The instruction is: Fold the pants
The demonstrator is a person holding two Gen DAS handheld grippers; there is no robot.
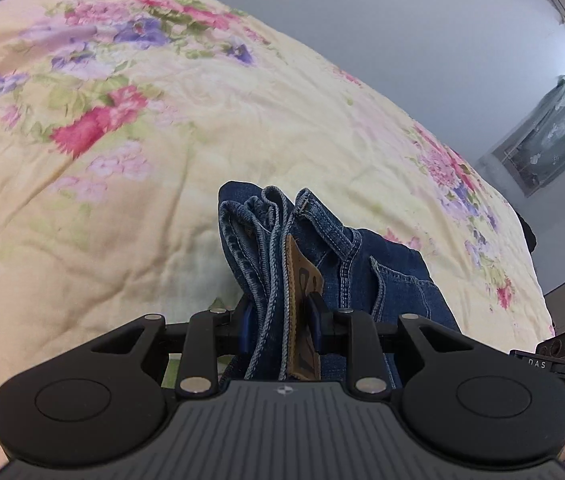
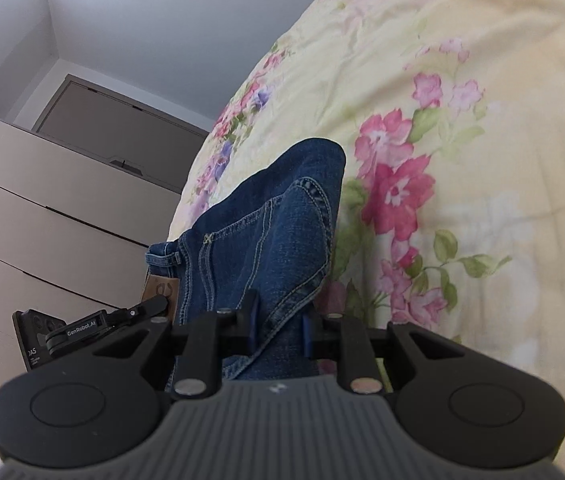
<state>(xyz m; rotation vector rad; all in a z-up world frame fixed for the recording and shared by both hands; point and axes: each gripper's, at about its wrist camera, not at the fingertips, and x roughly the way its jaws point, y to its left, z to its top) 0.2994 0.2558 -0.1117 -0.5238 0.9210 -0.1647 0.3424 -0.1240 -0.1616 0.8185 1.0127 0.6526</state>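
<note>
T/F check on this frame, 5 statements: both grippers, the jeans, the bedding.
1. The left gripper pinches bunched denim at the waistband, with the tan leather patch between its fingers. True.
2. The right gripper is empty. False: a fold of the jeans sits clamped between its fingers.
3. The jeans are black. False: they are blue denim with light stitching.
4. The bedspread under the jeans is pale yellow with pink and purple flowers. True.
5. The jeans lie fully flat on the bedspread. False: both grippers hold them bunched, and the part in view drapes from the grips.
</note>
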